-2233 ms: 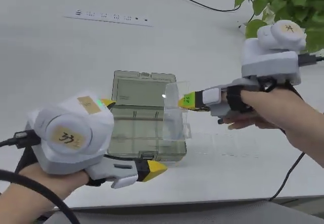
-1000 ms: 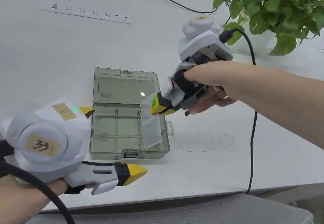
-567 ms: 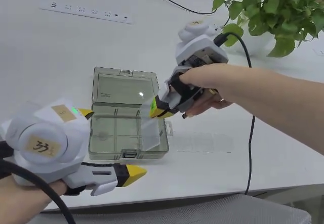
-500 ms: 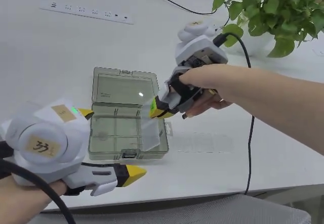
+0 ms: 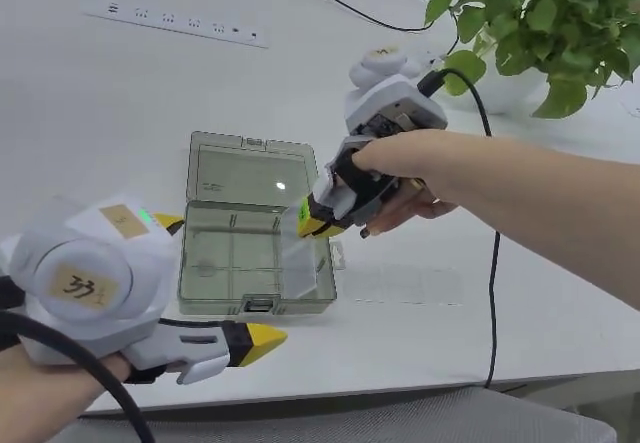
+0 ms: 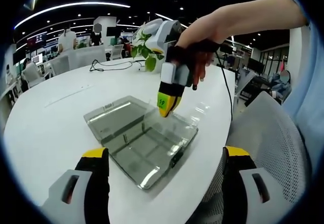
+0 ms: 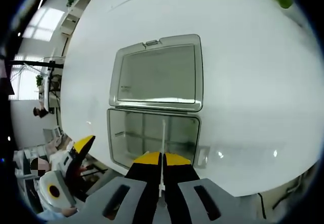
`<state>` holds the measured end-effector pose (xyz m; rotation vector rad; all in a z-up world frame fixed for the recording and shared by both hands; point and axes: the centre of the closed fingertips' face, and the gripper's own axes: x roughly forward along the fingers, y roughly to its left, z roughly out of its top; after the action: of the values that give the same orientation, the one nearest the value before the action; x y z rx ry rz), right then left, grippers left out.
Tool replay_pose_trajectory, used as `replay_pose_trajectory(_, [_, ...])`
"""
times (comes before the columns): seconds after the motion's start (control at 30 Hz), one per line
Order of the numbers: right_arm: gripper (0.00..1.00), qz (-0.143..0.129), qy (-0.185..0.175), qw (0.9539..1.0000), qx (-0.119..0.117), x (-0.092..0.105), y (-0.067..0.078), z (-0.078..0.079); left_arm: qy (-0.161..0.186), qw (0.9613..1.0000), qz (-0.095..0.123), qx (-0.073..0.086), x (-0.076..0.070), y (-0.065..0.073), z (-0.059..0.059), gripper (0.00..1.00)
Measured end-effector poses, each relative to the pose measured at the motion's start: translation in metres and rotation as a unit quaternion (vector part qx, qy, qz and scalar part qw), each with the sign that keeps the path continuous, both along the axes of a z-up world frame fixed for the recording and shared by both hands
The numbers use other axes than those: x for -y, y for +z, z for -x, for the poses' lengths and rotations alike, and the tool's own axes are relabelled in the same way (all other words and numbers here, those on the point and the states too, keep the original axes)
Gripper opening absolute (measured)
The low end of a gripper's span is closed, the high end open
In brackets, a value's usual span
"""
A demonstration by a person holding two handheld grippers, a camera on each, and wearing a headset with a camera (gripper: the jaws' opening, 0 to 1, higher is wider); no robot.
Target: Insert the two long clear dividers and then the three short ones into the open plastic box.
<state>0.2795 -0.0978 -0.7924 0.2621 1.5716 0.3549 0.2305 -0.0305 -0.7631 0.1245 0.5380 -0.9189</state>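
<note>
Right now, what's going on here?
A person works with a gripper in each hand. The right gripper is shut on a clear divider, holding it upright over the right side of the open box, lower edge down in the base; I cannot tell if it is seated. The left gripper is open and holds nothing, near the box's front. Spare dividers lie flat on the table, right of the box.

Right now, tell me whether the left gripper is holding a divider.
No, the left gripper has its jaws spread wide apart with nothing between them.
</note>
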Motion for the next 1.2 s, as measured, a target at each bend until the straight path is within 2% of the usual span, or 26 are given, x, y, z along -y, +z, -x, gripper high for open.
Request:
replay_pose_trajectory(0.1, [0.02,0.002,0.001,1.0,-0.001,-0.001,0.0,0.003,0.0,1.0,-0.001,-0.003,0.0,-0.001,0.001,0.94])
replay_pose_trajectory(0.43, [0.02,0.002,0.0,1.0,-0.007,0.0,-0.007,-0.003,0.002,1.0,-0.001,-0.006,0.0,-0.003,0.001,0.93])
replay_pose_trajectory(0.57, [0.02,0.005,0.001,1.0,-0.008,-0.002,-0.006,0.002,0.004,1.0,-0.002,-0.007,-0.001,-0.004,0.001,0.93])
replay_pose_trajectory(0.73, [0.02,0.008,0.007,0.9999,-0.009,0.002,-0.01,-0.006,0.005,0.9999,-0.003,-0.009,-0.001,-0.006,0.001,0.93])
replay_pose_trajectory(0.87, [0.02,0.011,0.01,0.9999,-0.007,0.001,-0.009,-0.005,0.004,0.9999,-0.003,-0.01,-0.002,-0.006,0.001,0.92])
replay_pose_trajectory(1.03, [0.02,0.024,0.022,0.9995,-0.005,-0.005,-0.006,0.0,0.002,0.9999,-0.003,-0.01,-0.001,-0.007,0.001,0.92])
replay_pose_trajectory(1.2, [0.02,0.039,0.042,0.9983,-0.002,-0.006,-0.01,-0.008,-0.001,0.9999,-0.003,-0.012,0.001,-0.008,0.002,0.92])
